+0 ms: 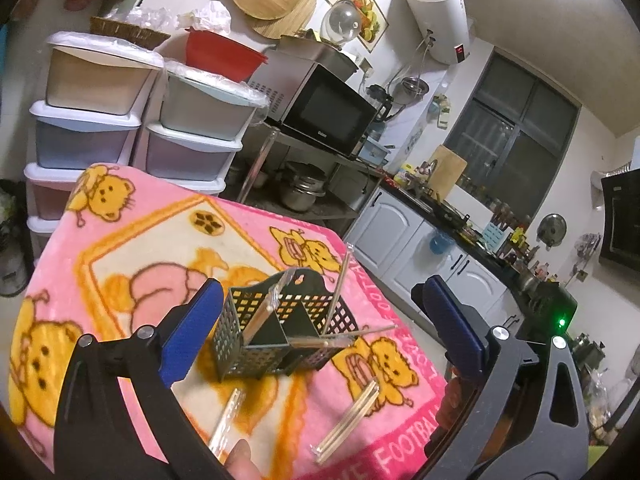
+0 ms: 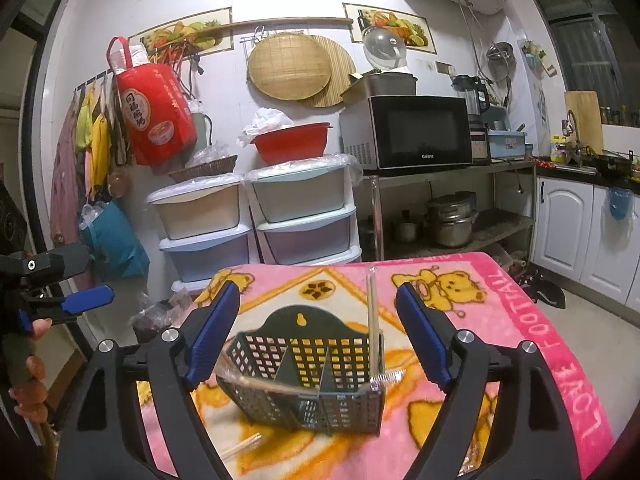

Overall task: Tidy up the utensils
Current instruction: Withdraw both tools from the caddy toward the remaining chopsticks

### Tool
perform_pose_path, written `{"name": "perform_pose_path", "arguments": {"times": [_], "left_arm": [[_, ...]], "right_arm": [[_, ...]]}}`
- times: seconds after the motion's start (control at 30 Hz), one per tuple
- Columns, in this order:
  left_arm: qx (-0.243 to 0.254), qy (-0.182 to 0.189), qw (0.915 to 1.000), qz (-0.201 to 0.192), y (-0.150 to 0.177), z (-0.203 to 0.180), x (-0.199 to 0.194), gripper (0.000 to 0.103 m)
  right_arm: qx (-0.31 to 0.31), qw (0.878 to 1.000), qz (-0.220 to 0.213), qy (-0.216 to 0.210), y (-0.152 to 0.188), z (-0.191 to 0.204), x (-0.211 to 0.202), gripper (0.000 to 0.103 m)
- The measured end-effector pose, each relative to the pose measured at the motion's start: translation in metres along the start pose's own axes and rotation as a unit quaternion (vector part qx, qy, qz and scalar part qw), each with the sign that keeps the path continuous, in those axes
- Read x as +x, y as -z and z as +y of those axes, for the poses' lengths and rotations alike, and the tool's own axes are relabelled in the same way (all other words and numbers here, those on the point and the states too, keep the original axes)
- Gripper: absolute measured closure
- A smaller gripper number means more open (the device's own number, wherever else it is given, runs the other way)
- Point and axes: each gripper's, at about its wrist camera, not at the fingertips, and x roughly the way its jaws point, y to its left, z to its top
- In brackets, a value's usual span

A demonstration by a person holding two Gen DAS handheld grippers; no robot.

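A dark green perforated utensil holder [image 1: 280, 328] [image 2: 312, 376] with divided compartments stands on a pink bear-print blanket [image 1: 132, 248] [image 2: 520, 320]. Wrapped chopstick pairs lean in it: one [image 1: 338, 292] [image 2: 372, 320] upright in one compartment, another [image 1: 268, 304] [image 2: 256, 380] slanting in the other. More wrapped pairs lie on the blanket in front, one [image 1: 348, 420] to the right and one [image 1: 228, 420] [image 2: 240, 448] to the left. My left gripper [image 1: 316, 328] is open and empty, above and around the holder. My right gripper [image 2: 320, 336] is open and empty, also hovering at the holder.
Stacked plastic drawers [image 2: 256, 220] [image 1: 132, 128] stand behind the table. A metal shelf holds a microwave [image 2: 420, 132] [image 1: 324, 112] and pots [image 2: 452, 220]. White kitchen cabinets [image 2: 568, 224] [image 1: 404, 240] run along the right. The left gripper also shows at the right wrist view's left edge [image 2: 80, 300].
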Motion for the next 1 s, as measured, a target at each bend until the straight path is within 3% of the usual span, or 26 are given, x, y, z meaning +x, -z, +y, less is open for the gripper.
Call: {"name": "perform_pose_path", "arguments": {"times": [1.0], "left_arm": [[-0.044, -0.028, 0.9978, 0.042, 0.061, 0.028, -0.009, 0.011]], "right_arm": [[0.004, 0.998, 0.061, 0.011, 0.044, -0.02, -0.022, 0.024]]}}
